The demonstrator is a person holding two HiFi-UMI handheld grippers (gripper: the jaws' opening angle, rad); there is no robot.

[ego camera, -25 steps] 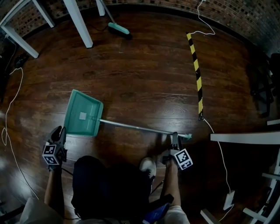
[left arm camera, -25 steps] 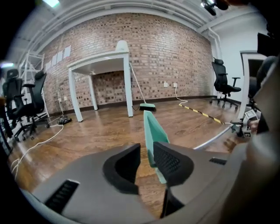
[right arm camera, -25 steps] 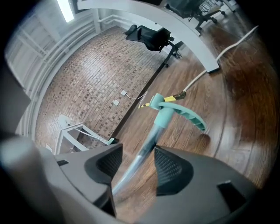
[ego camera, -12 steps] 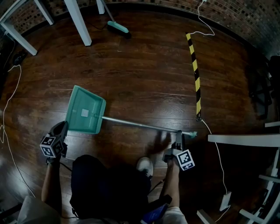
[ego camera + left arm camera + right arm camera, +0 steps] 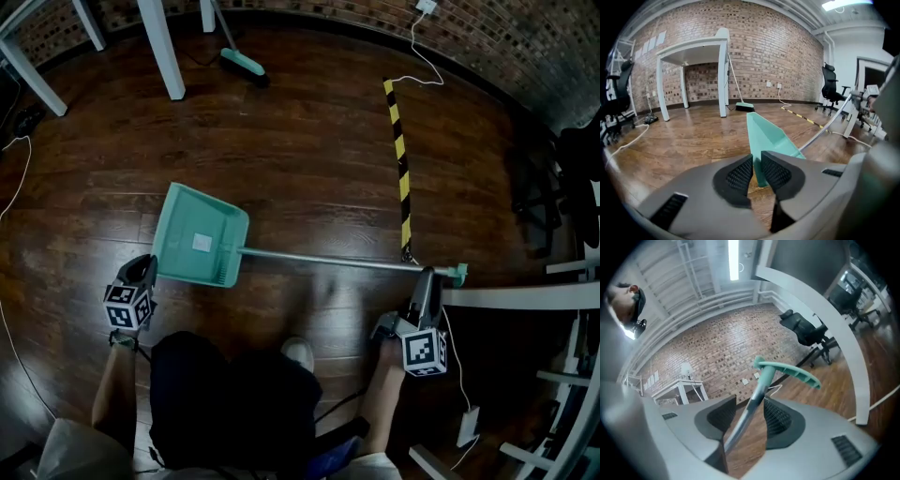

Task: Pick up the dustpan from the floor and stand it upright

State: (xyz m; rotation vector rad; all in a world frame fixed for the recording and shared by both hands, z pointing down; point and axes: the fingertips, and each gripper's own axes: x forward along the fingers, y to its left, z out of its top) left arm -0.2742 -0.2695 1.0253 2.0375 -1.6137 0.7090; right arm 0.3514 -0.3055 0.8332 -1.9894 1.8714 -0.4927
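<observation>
Tipping-up step, by my read. Floor [image 5: 309, 141] is dark wood. The dustpan [image 5: 202, 234] sits mid-floor, well apart from the far edge by the brick wall [image 5: 525, 37]. Its teal pan is at the left and the long metal handle [image 5: 328, 260] runs right to a teal T-grip [image 5: 457, 274].

To do it well:
- Pivot on the pan. Swing the handle end up in an arc over it, don't drag.
- Pin or steady the pan's near rim so it doesn't skate on the wood.
- The T-grip is near the white desk [image 5: 525, 297] edge at the right, so watch clearance on the way up.
- Let go only when the pan sits flat and the handle balances.

Right gripper [image 5: 750, 401]: jaws about half open and just been closing. The handle shaft runs between the pads just below the T-grip and looks clamped, with the handle end carried up off the floor.

Left gripper [image 5: 757, 159]: jaws just been opening, now a narrow slit. The pan's rim is straight ahead, in line with the gap and near the tips. Nothing is pinched and it's not touching the pan as far as I can see.
</observation>
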